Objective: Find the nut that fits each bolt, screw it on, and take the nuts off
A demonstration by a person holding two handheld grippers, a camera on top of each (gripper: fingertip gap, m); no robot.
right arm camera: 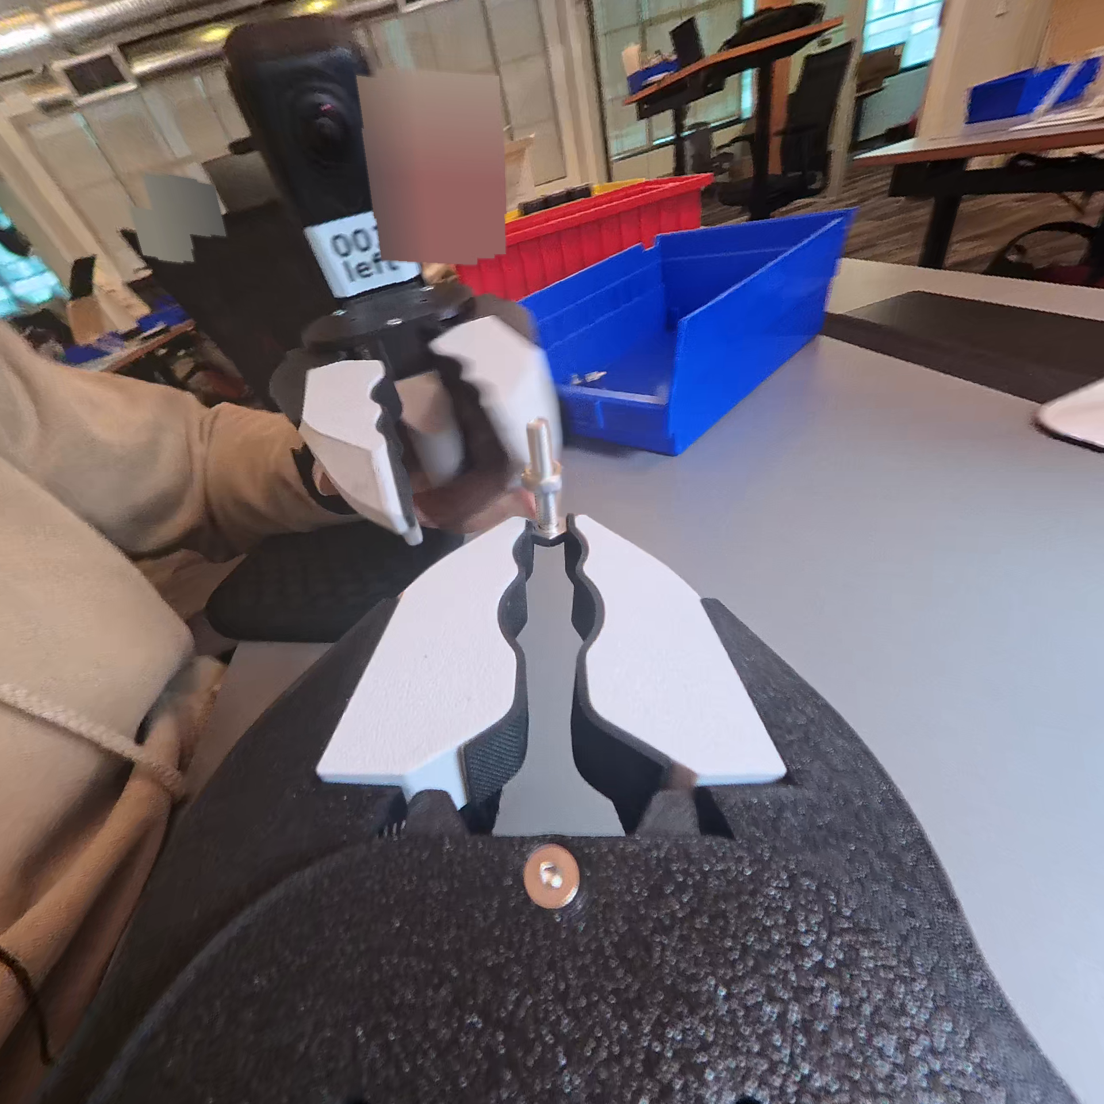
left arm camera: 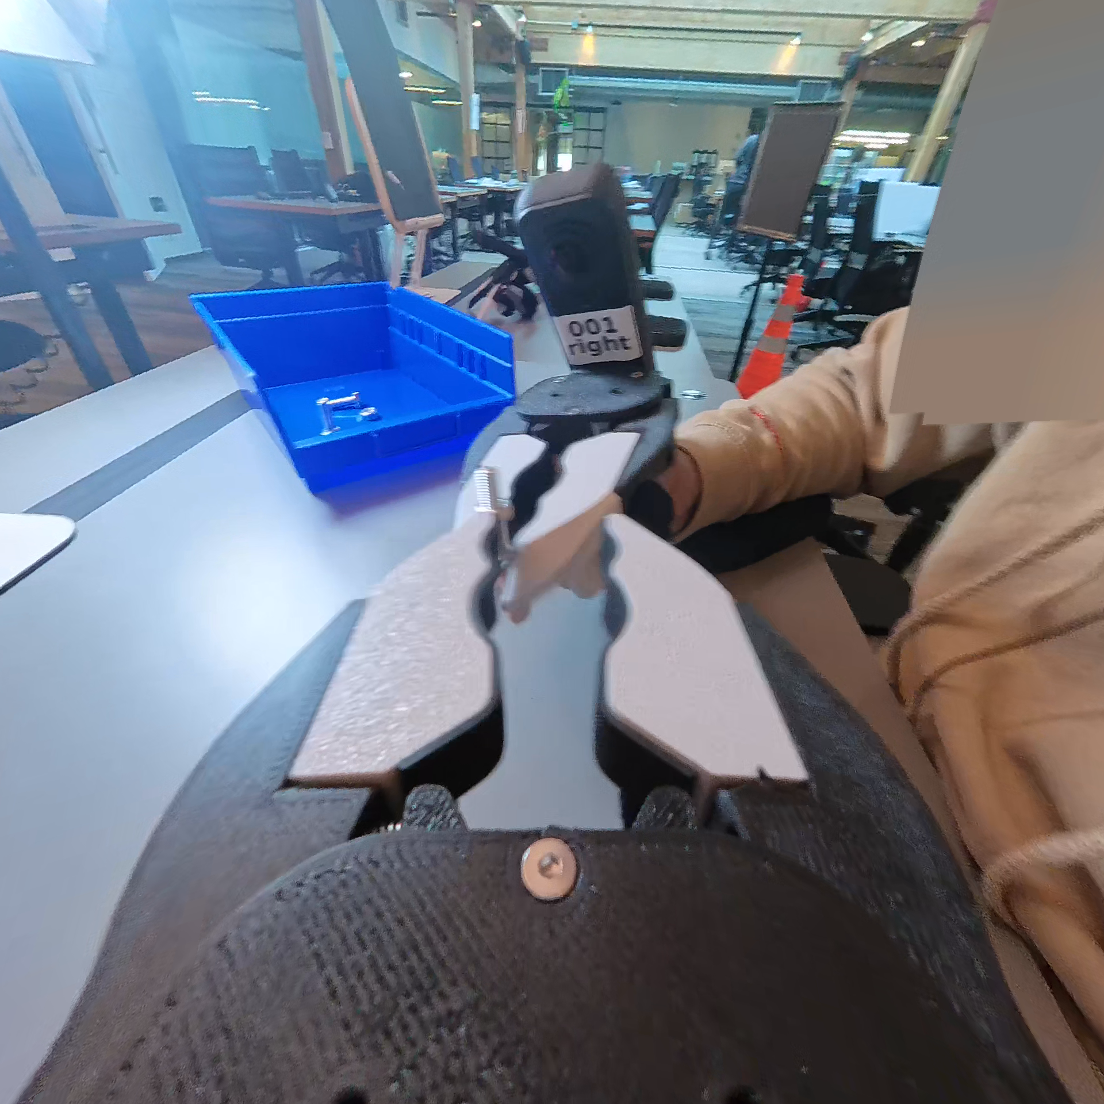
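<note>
Two grippers face each other over the grey table [right arm camera: 866, 537], and I am watching both wrist feeds. In the right wrist view, the right gripper [right arm camera: 548, 533] sits at centre frame with its white fingertips pinching the lower end of a silver bolt [right arm camera: 540, 472]. The bolt stands nearly upright out of the tips, and a nut [right arm camera: 539, 475] sits partway up its shaft.

Just left of the bolt in that view is the left gripper [right arm camera: 472, 478], its fingers spread apart with a clear gap between them; it is motion-blurred, so I cannot tell whether either pad touches the nut. A hand in a beige sleeve [right arm camera: 179, 466] holds it from the left edge.

In the left wrist view, the left gripper [left arm camera: 549, 603] fills the lower frame with its white fingers parted. Beyond them at centre, the right gripper [left arm camera: 540, 496] closes on the bolt [left arm camera: 499, 526], which slants across the gap and looks smeared here.

A blue bin [left arm camera: 358, 382] stands on the table at the upper left of the left wrist view, holding a few loose bolts and nuts [left arm camera: 343, 409] on its floor. In the right wrist view the same blue bin [right arm camera: 717, 358] lies upper right, with a red bin [right arm camera: 597, 233] behind it.
</note>
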